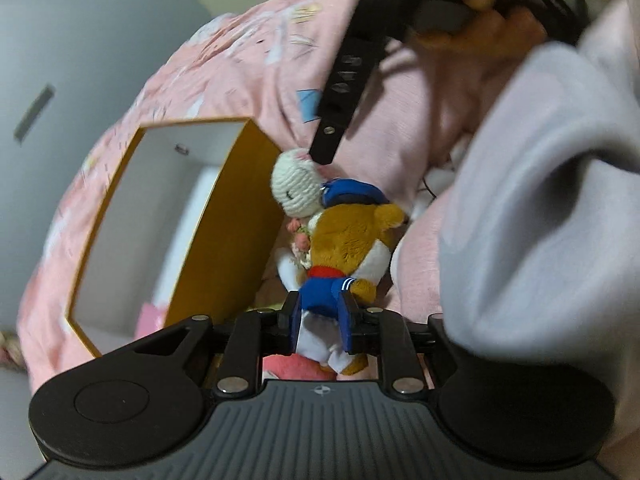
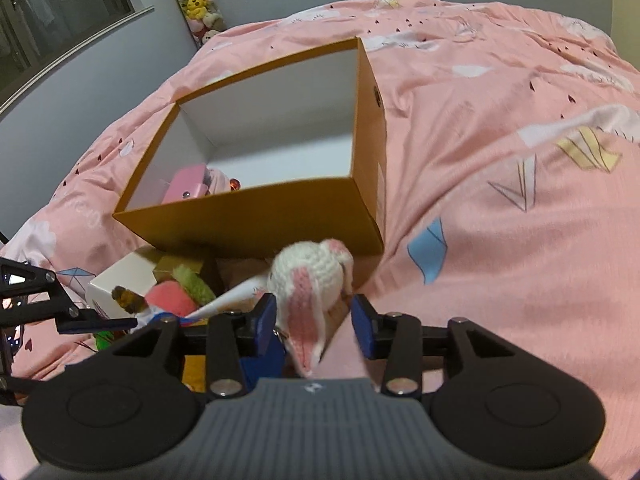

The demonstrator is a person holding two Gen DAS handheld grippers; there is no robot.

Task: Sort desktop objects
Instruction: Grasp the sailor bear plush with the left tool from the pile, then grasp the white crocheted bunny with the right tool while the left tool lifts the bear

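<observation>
My left gripper [image 1: 319, 322] is shut on a brown plush bear in a blue sailor suit and cap [image 1: 347, 240], held beside the orange box [image 1: 224, 216]. A white crocheted bunny [image 1: 294, 184] lies just beyond the bear. In the right wrist view the bunny [image 2: 310, 276] sits between my right gripper's [image 2: 314, 322] blue fingers; the jaws stand apart around it, its pink ear hanging down. The orange box [image 2: 256, 216] with white inside is just ahead and holds a pink item [image 2: 188, 186].
Everything rests on a pink patterned bedspread [image 2: 500, 160]. A white box [image 2: 120, 284], a pink and green plush piece [image 2: 176, 292] and other small items lie left of the bunny. The left gripper [image 2: 60, 312] shows at far left. A grey sleeve [image 1: 540, 220] fills the right.
</observation>
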